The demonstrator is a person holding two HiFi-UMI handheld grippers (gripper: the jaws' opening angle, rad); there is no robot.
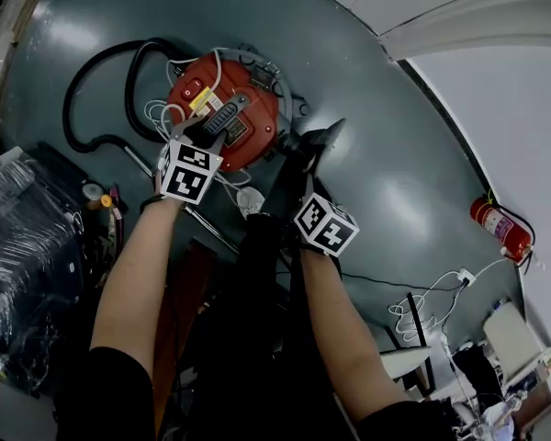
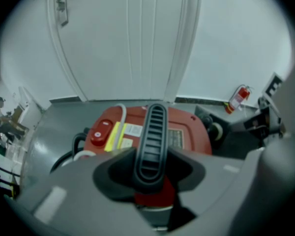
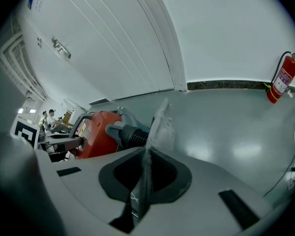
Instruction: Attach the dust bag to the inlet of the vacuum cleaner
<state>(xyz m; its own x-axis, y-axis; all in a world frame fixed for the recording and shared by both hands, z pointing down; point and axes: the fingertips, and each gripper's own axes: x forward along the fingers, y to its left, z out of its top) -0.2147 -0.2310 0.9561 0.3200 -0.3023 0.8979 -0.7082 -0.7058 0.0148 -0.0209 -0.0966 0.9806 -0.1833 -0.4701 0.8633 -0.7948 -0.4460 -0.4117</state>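
The grey floor (image 1: 395,154) fills most of the head view. One red vacuum (image 1: 257,108) stands on it at the far middle, with one black hose (image 1: 68,108) looped off to its left.

Two bare arms reach out from the near edge, both angled steeply down. The left arm (image 1: 138,274) runs straight to the vacuum's top. The right arm (image 1: 340,320) ends just right of the vacuum.

There are two grippers, each with a marker cube. The left gripper (image 2: 150,173) is clenched on the vacuum's black ribbed handle (image 2: 152,141), which stands between its jaws. The right gripper (image 3: 145,173) pinches the thin grey edge of one bag (image 3: 160,127), which stands up on edge from its closed jaws.

The bag is just right of the vacuum, near the one black ribbed inlet (image 3: 132,134). Whether the two touch cannot be told.

One red extinguisher (image 1: 500,228) stands at the far right wall, well apart from the vacuum.
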